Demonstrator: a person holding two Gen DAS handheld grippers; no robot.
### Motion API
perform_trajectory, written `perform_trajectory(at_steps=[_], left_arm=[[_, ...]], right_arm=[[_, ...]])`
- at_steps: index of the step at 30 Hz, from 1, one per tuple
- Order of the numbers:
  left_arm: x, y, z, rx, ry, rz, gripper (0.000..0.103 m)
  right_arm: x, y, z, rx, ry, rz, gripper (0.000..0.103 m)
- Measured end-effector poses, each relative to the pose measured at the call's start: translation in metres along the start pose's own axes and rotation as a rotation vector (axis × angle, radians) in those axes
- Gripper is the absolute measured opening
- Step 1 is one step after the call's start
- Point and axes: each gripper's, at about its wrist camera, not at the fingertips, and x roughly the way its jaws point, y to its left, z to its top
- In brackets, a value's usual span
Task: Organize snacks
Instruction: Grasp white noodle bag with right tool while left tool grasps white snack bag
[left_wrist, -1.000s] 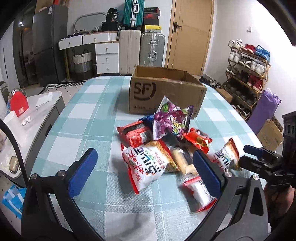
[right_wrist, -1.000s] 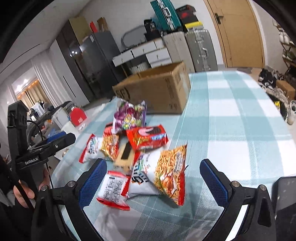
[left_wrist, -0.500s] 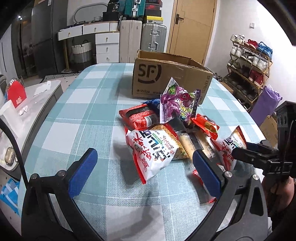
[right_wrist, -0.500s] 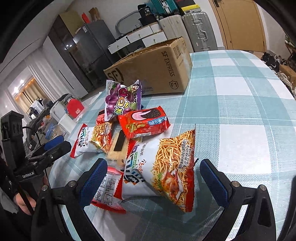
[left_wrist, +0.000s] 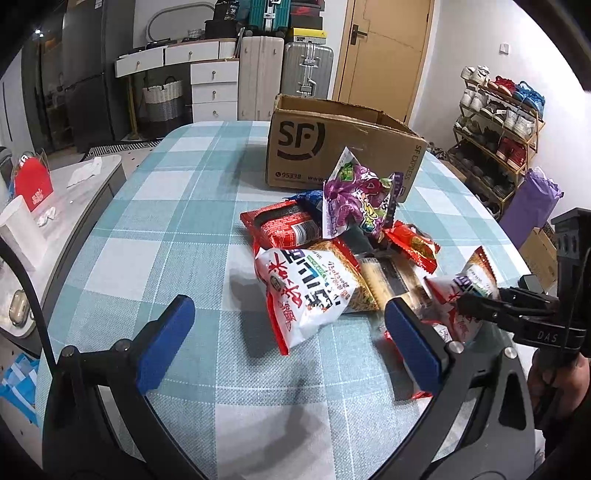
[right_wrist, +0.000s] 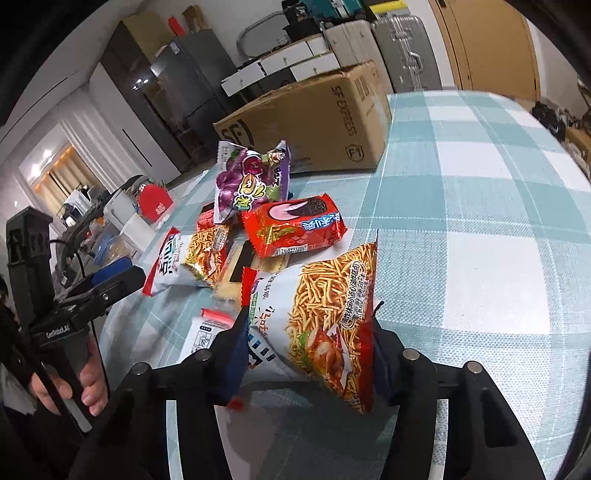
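Several snack packs lie piled on the checked table in front of an open cardboard box. My right gripper is closing its jaws on a white-and-red noodle snack bag, and both pads touch the bag's sides. The left wrist view shows that gripper pinching the same bag at the right. My left gripper is open, just short of a second noodle snack bag. A purple candy bag and a red cookie pack lie nearer the box.
A side counter with a red box stands left of the table. A shoe rack and a purple bag are at the right, suitcases and drawers behind. A person's hand holds the left gripper.
The right jaws have closed from wide open onto the noodle snack bag. Both grippers have come lower and closer to the pile. The left jaws stay open.
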Motion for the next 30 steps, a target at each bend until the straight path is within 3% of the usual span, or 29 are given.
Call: perform_trajectory(at_steps=[11,26,30], left_arm=[[-0.001,0.017,-0.006,-0.057,0.034,0.000,0.103],[0.030,0.008,0.012,-0.044,0.090,-0.020,0.103],[0.047,0.011,0.018,-0.098,0.126,-0.054,0.103]], right_arm=[[-0.023,-0.002,-0.007,0.038,-0.054,0.019,0.055],[-0.032,-0.008,-0.012,0.069,-0.080,0.041,0.055],[-0.031,-0.010,-0.013,0.076,-0.082,0.044,0.055]])
